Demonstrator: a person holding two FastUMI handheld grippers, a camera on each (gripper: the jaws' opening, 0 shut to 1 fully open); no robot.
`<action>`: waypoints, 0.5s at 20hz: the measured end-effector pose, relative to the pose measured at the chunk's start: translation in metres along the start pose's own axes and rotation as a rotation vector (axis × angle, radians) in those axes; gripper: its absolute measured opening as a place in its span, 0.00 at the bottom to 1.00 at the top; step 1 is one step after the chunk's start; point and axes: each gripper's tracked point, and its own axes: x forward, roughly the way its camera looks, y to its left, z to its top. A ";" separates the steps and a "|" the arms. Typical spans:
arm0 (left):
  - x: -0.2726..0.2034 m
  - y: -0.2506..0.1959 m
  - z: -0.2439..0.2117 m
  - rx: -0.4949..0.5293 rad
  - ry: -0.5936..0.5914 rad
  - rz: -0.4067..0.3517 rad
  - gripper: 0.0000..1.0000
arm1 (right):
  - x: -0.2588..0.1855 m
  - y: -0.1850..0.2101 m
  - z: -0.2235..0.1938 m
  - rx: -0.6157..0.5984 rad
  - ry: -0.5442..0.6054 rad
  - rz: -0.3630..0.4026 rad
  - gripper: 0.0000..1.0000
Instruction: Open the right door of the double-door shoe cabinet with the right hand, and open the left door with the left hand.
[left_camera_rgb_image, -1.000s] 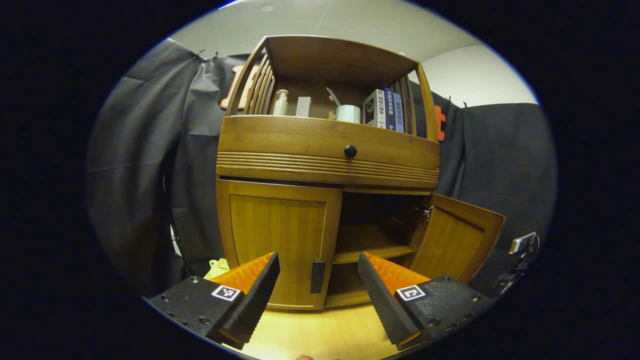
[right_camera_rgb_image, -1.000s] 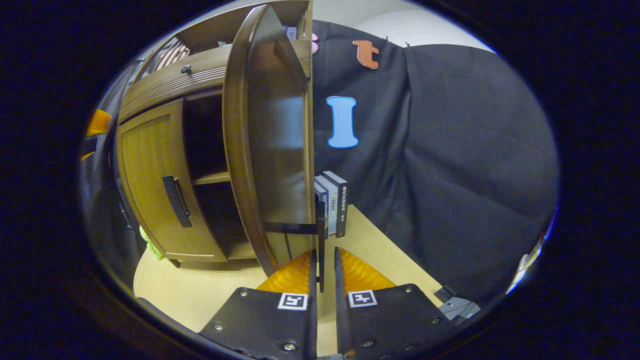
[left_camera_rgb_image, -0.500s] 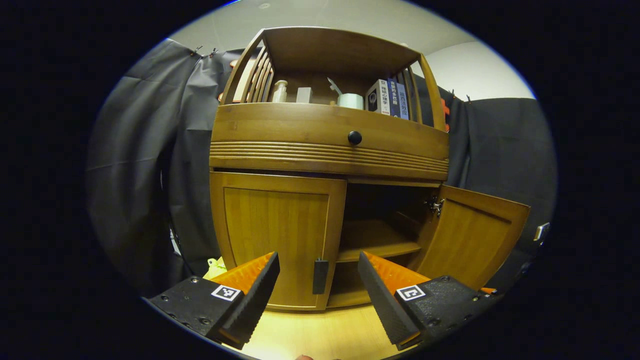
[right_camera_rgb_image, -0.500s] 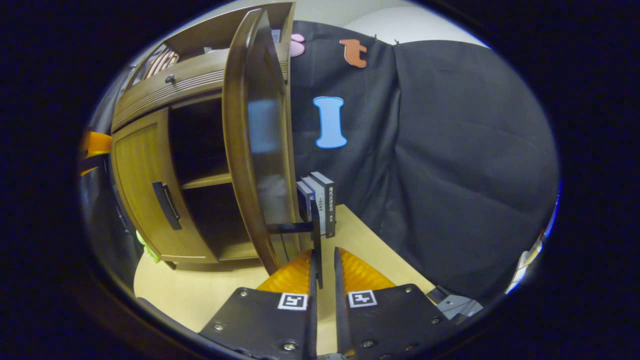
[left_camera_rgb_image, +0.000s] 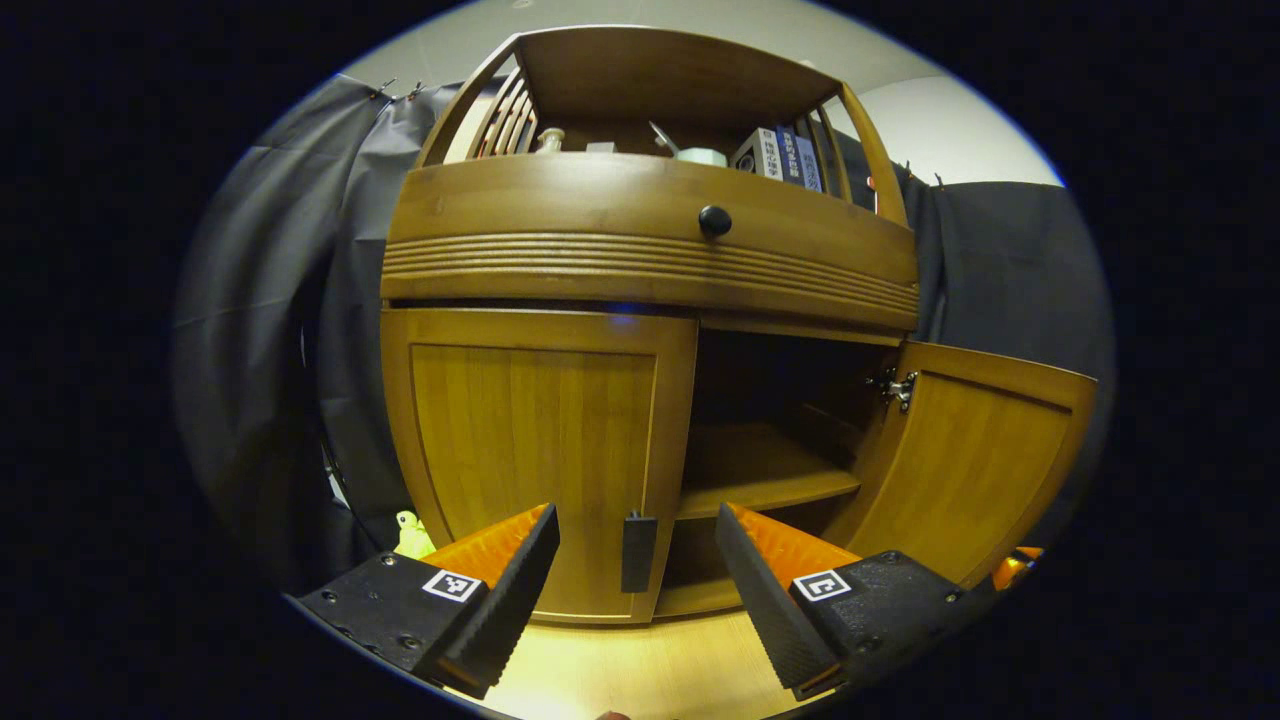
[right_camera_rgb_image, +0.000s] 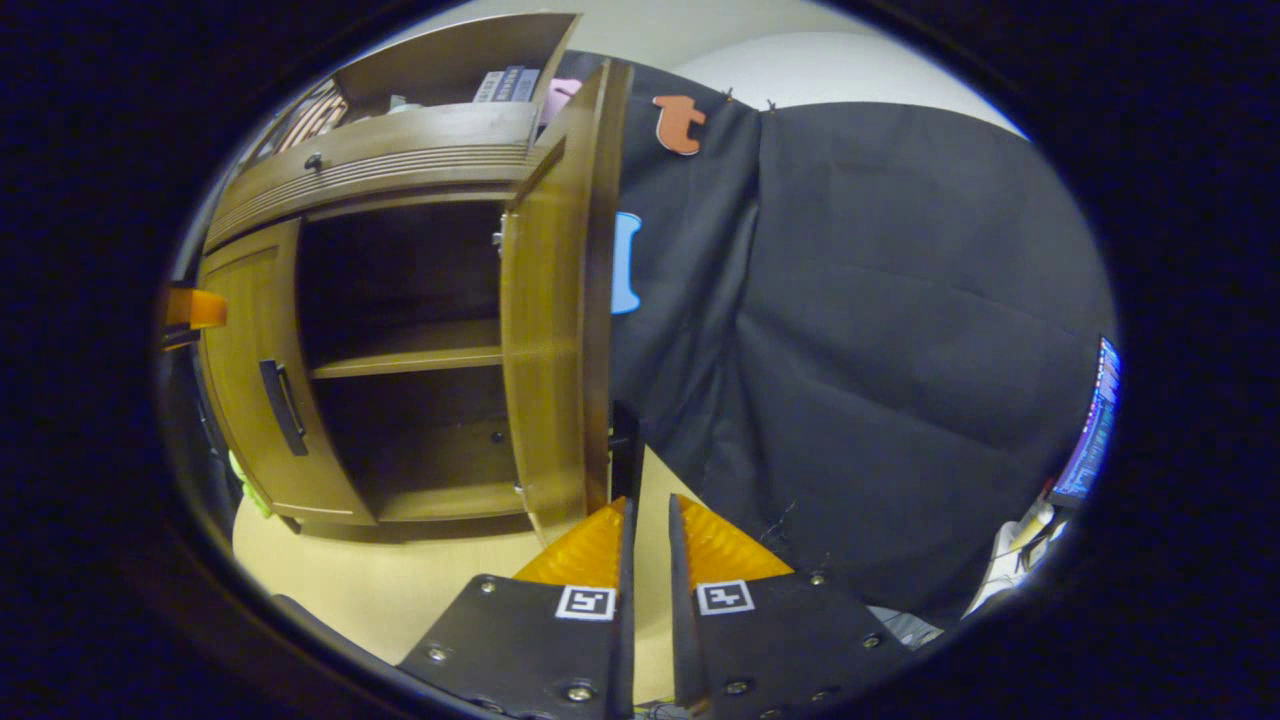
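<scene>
Left gripper view: the cabinet (left_camera_rgb_image: 650, 270) stands right in front. Its left door (left_camera_rgb_image: 535, 440) is shut. A dark handle (left_camera_rgb_image: 638, 552) sits low on that door, by the edge next to the open half. The left gripper (left_camera_rgb_image: 637, 590) is in front of the cabinet, low down, and its fingers are spread wide. The handle sits in the gap between them, but I think the fingers do not touch it yet. On the other side of the cabinet the right door (left_camera_rgb_image: 975, 470) is swung out, and you can see a shelf (left_camera_rgb_image: 765, 480) inside. A drawer with a round knob (left_camera_rgb_image: 714, 221) runs across above the doors.

Right gripper view: the right door (right_camera_rgb_image: 555, 310) stands wide open, seen from its edge, off the cabinet's (right_camera_rgb_image: 370, 190) side. The right gripper (right_camera_rgb_image: 646, 525) is low down by that door. Its fingers are pressed close together on the thin dark handle (right_camera_rgb_image: 626, 445) there. The left door (right_camera_rgb_image: 250, 390) is still shut and its handle (right_camera_rgb_image: 283, 408) shows.

What could go wrong? The left fingers might close too soon and miss the thin handle, and then the door would not move. If the grip is only on the tip, it could slip off when pulled. The right door might also be pushed too far and strain its hinge (left_camera_rgb_image: 900, 385).
</scene>
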 end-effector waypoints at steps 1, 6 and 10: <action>0.006 0.001 -0.005 -0.002 0.012 0.001 0.95 | -0.002 -0.001 0.001 0.016 -0.001 -0.001 0.16; 0.038 0.011 -0.036 -0.011 0.082 0.015 0.94 | -0.014 -0.005 0.023 0.023 -0.044 -0.016 0.16; 0.063 0.015 -0.060 -0.005 0.128 0.017 0.93 | -0.027 -0.010 0.042 0.030 -0.080 -0.022 0.16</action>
